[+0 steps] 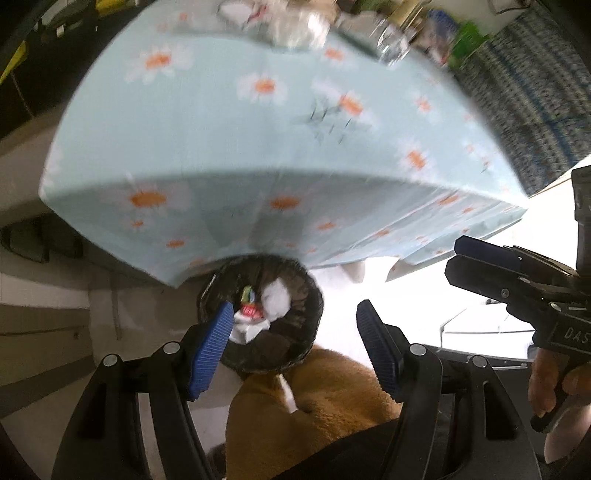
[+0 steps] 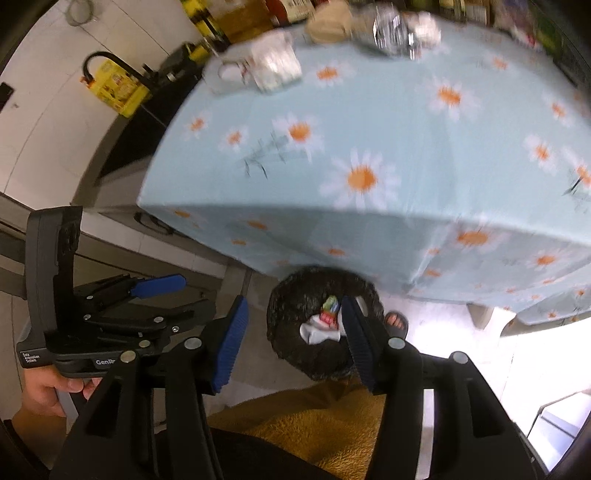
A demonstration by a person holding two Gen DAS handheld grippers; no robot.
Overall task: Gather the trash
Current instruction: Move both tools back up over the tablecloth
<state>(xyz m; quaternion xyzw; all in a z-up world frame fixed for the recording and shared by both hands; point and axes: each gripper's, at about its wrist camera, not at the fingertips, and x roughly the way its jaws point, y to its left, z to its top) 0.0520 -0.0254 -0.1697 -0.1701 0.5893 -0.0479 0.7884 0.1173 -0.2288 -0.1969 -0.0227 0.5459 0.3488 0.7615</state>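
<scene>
A round bin lined with a black bag point(image 1: 295, 343) point(image 2: 288, 332) stands on the floor at the table's near edge. In it lie crumpled white paper point(image 1: 275, 297) point(image 2: 317, 332) and a colourful wrapper point(image 1: 249, 308) point(image 2: 330, 308). My left gripper point(image 1: 295, 306) hangs above the bin, open and empty. My right gripper point(image 2: 294, 301) is also above it, open with nothing between its pads. At the table's far edge lie a crushed clear bottle point(image 2: 393, 29) point(image 1: 393, 44), a white packet point(image 2: 275, 62) and beige crumpled paper point(image 2: 328, 20).
The table carries a light blue daisy cloth point(image 1: 229, 122) point(image 2: 388, 122) that overhangs the bin. A person's sandalled foot point(image 2: 397, 323) and mustard trousers point(image 2: 314, 424) are beside the bin. A yellow box point(image 2: 118, 88) sits left; a patterned blue fabric point(image 1: 535, 103) lies right.
</scene>
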